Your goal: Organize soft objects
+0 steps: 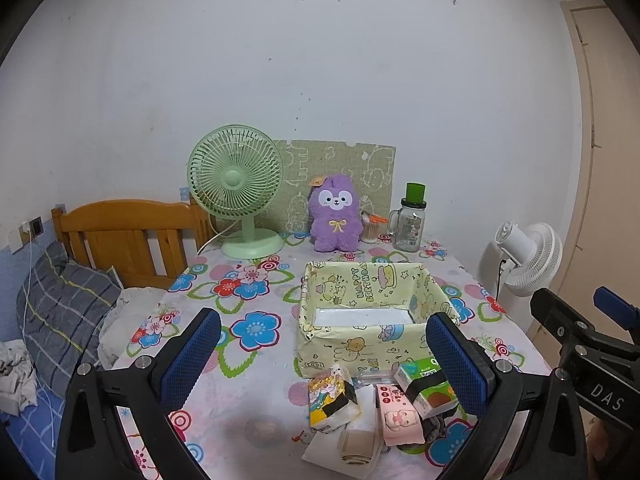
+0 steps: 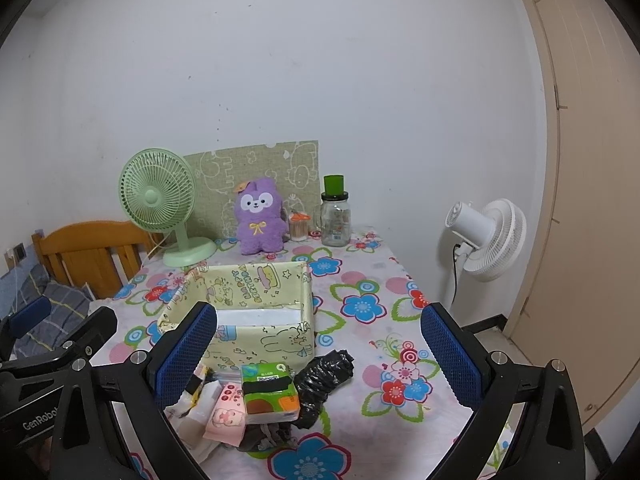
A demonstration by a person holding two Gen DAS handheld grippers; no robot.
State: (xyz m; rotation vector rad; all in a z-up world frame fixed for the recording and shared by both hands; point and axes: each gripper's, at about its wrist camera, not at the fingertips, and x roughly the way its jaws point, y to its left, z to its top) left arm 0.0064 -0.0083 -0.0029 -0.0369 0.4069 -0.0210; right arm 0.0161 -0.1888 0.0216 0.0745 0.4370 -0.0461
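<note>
A pile of soft things lies on the flowered table near me: a green tissue pack (image 1: 426, 386) (image 2: 270, 394), a pink pack (image 1: 398, 414) (image 2: 224, 416), a yellow cartoon pack (image 1: 330, 400), folded beige cloth (image 1: 358, 446), grey socks (image 2: 266, 434) and a black plastic bag (image 2: 324, 380). Behind it stands an open yellow patterned box (image 1: 360, 350) (image 2: 272, 340) with a white floor and nothing in it. My left gripper (image 1: 324, 356) is open above the pile. My right gripper (image 2: 320, 350) is open above it too, and shows at the right edge of the left wrist view (image 1: 580, 332).
At the table's back stand a green desk fan (image 1: 236, 192) (image 2: 160, 200), a purple plush (image 1: 336, 212) (image 2: 260, 216), a glass jar with a green lid (image 1: 410, 220) (image 2: 335, 212) and a patterned board (image 1: 340, 168). A white floor fan (image 2: 488, 236) stands right; a bed (image 1: 80, 280) lies left.
</note>
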